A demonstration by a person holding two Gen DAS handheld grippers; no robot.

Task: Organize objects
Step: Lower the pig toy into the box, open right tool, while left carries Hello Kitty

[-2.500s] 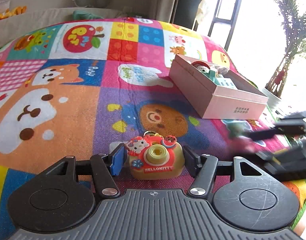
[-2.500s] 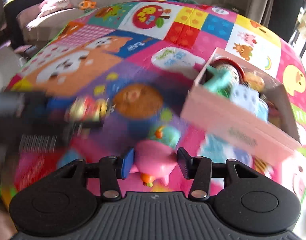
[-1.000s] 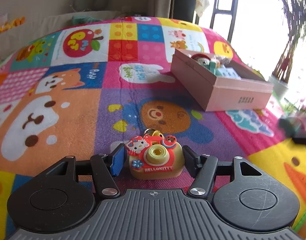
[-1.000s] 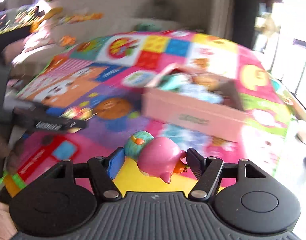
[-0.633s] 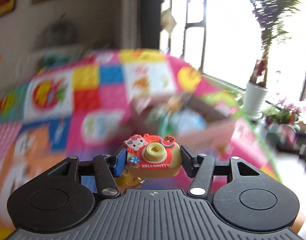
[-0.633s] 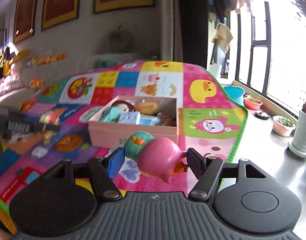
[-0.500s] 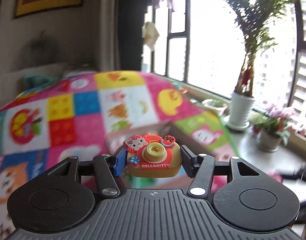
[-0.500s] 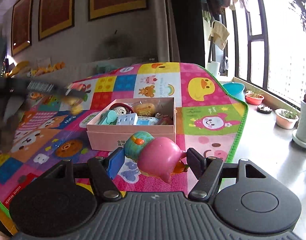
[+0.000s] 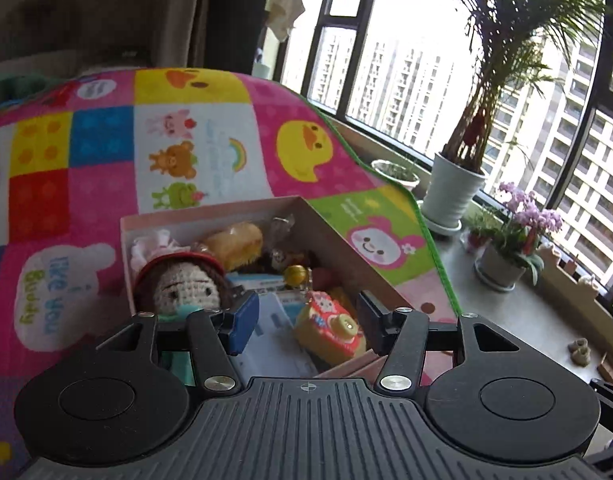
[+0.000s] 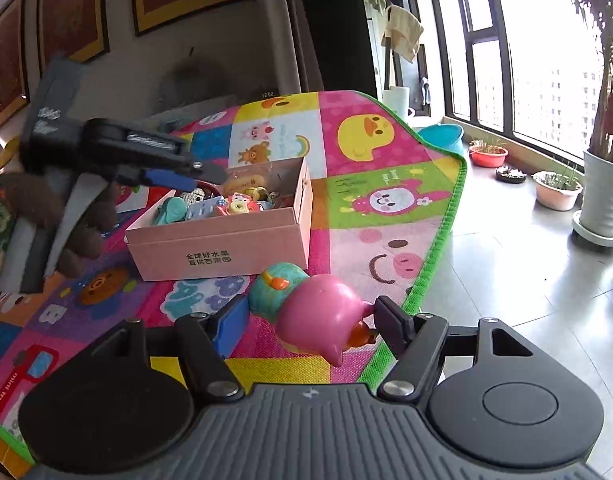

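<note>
My left gripper (image 9: 304,322) is open above the pink box (image 9: 346,256), which is full of small toys. The Hello Kitty toy camera (image 9: 330,330) lies in the box between the fingers, free of the pads. The left gripper also shows in the right wrist view (image 10: 186,172), hovering over the box (image 10: 222,240), with the camera (image 10: 238,205) inside. My right gripper (image 10: 306,320) is shut on a pink and teal toy (image 10: 306,308) and holds it above the play mat, in front of the box.
The box holds a crochet doll (image 9: 178,284), a yellow toy (image 9: 236,244) and other small items. The colourful play mat (image 10: 346,184) ends at a green edge; grey floor (image 10: 526,280) lies to the right. Potted plants (image 9: 454,188) stand by the window.
My left gripper has moved over the box, opened and let the toy camera go into the box. My right gripper has stayed shut on the pink toy, nearly still.
</note>
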